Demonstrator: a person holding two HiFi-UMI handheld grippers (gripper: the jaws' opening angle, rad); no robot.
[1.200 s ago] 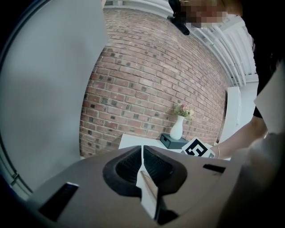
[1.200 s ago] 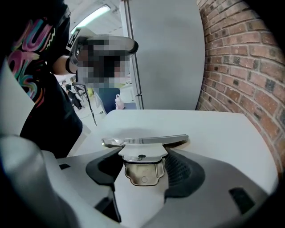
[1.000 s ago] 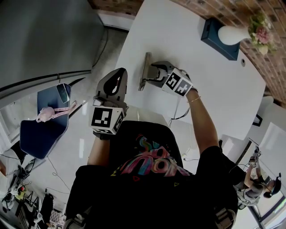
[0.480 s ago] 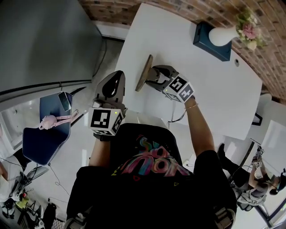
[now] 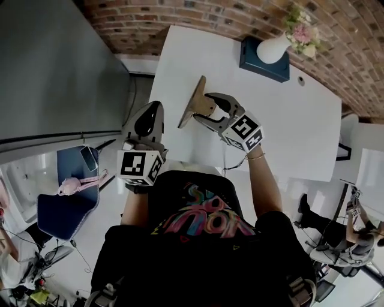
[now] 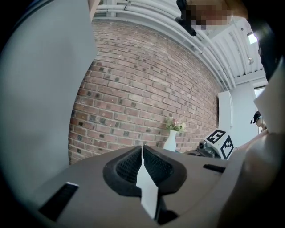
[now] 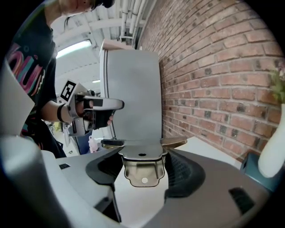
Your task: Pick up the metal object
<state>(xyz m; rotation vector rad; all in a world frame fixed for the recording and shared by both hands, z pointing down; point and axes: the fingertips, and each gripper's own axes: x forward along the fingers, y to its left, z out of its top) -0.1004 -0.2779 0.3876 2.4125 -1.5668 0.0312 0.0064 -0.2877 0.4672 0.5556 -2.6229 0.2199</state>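
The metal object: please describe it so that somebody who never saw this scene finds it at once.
Find the white table beside the brick wall. Near its left edge, the right claw grips a long, flat, brass-coloured metal bar. It alone is thin and metallic; the white flower vase stands apart.

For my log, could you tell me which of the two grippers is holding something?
The right gripper: its jaws clamp the metal bracket, while the left gripper is shut on nothing.
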